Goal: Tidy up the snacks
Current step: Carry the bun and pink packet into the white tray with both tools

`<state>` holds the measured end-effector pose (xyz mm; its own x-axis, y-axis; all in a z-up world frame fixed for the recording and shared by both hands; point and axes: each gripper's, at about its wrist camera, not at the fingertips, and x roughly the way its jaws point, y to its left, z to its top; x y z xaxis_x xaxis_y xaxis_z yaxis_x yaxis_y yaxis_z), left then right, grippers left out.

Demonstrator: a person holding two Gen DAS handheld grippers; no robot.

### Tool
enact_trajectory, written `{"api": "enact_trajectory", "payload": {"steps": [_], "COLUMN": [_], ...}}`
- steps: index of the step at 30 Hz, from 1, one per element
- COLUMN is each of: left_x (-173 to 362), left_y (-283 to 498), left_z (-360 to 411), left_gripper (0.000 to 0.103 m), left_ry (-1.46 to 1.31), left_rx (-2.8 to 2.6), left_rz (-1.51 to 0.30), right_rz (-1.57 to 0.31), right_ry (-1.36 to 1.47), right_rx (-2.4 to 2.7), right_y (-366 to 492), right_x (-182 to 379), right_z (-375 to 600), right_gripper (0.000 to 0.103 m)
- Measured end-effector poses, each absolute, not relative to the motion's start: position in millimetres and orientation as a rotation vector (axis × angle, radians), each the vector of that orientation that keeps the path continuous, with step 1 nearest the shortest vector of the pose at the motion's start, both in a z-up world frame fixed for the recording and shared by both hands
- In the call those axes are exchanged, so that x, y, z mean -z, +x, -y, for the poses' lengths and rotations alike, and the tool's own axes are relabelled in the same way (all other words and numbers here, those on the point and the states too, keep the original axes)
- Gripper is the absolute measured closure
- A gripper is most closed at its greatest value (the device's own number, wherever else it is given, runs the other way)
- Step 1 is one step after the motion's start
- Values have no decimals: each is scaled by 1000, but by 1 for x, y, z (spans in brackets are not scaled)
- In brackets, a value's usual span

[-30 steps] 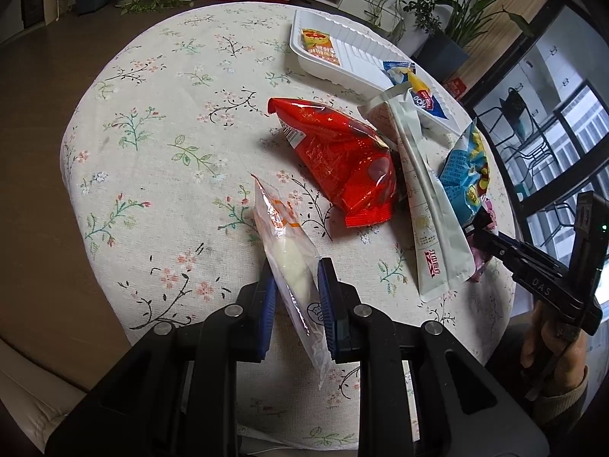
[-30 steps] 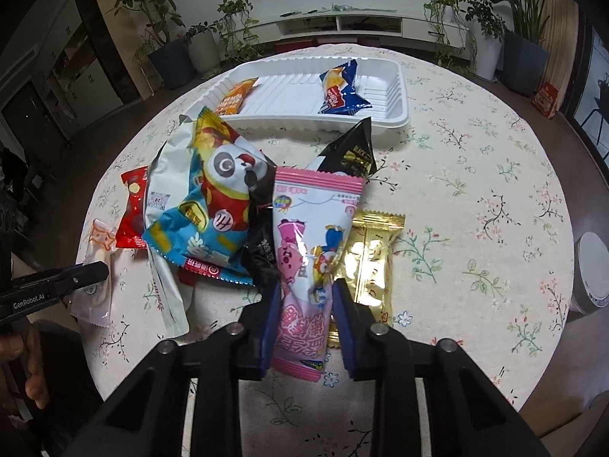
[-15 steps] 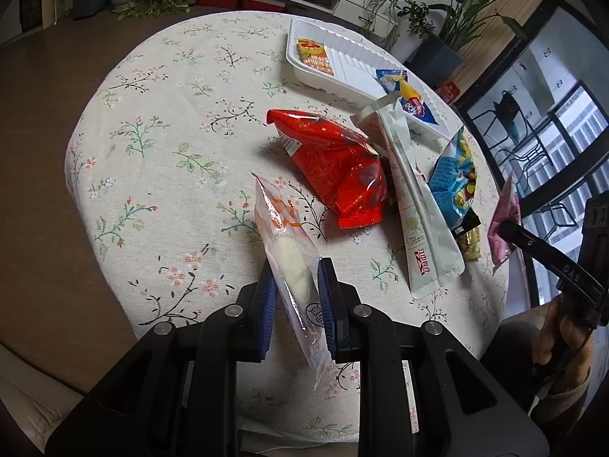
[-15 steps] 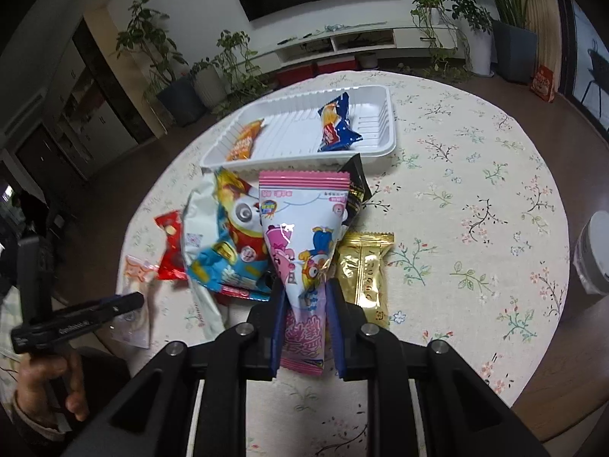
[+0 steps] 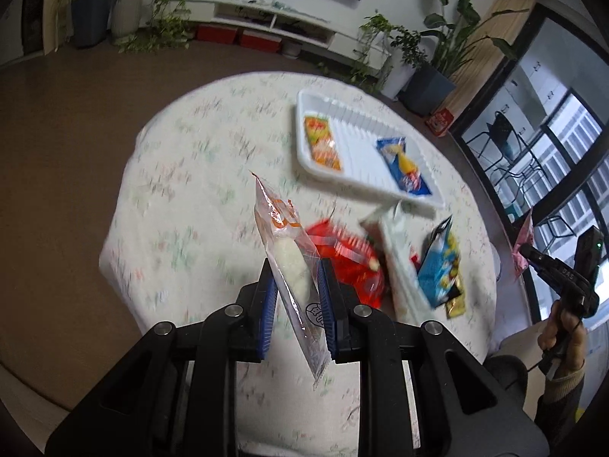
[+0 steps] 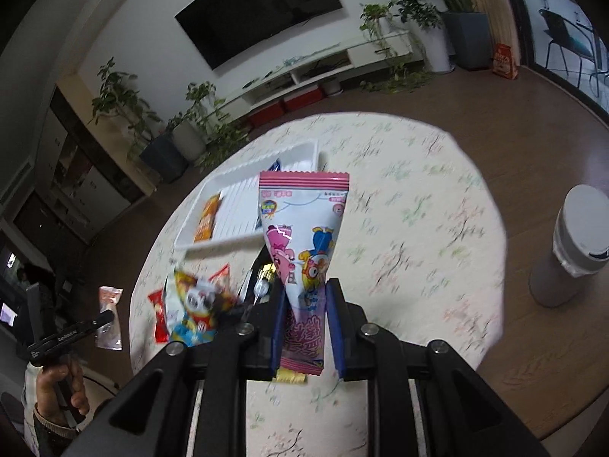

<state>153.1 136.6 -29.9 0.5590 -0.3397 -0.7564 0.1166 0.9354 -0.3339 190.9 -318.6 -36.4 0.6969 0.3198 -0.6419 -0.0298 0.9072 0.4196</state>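
Observation:
My left gripper (image 5: 295, 278) is shut on a clear snack packet (image 5: 289, 259) with a white bun inside, held well above the round table. My right gripper (image 6: 304, 297) is shut on a pink cartoon snack bag (image 6: 302, 236), also lifted high. The white tray (image 5: 338, 114) at the table's far side holds an orange packet (image 5: 321, 143) and a blue packet (image 5: 403, 165); it also shows in the right wrist view (image 6: 243, 205). A red bag (image 5: 350, 262), a long white bag (image 5: 399, 259) and a blue panda bag (image 5: 441, 266) lie on the table.
The round table has a floral cloth (image 5: 190, 190). A gold packet (image 5: 456, 304) lies by the blue bag. A grey bin (image 6: 571, 247) stands on the floor to the right. Plants and a TV shelf line the far wall.
Both grippers have risen well above the table with their snacks, so the table looks smaller and farther. The views are motion-blurred.

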Motion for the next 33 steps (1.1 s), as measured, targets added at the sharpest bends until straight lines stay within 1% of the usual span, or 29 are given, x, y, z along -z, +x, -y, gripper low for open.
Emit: {"api": "enact_trajectory", "payload": {"steps": [6,9,11,15,19,22,29,33], "left_x": [-24,-36,-35,-14,17,39,79,101], "left_y": [228,273,302,348,385,403,417,401], "left_z": [-111,-89,-69,-36,-18,-3,11,13], "left_gripper": [84,84,84,84,84,84,83,83], "left_ry": [-132,-93,-41,21,23,80,119,122], "left_rx": [318,369,390,422,449,454,463,450], "left_rz": [-859,-855,-865,-911,-970,-1005,-1086,-1115], "right_rz": [-751,-770,-783,-814,-879,-929,-1023,-1057], "right_ry": [365,347,317,275,235,191,149,123], "right_rx": [-244,-291,-316,-358,-390,-408,-412,-403], "right_y": [247,280,300,338,379,403,435,441], "right_x": [2,-4,-5,-1,15,33,73,90], "right_z": [309,286,266,231,198,174,151,146], "right_gripper": [81,81,81,81,81,81,81,81]}}
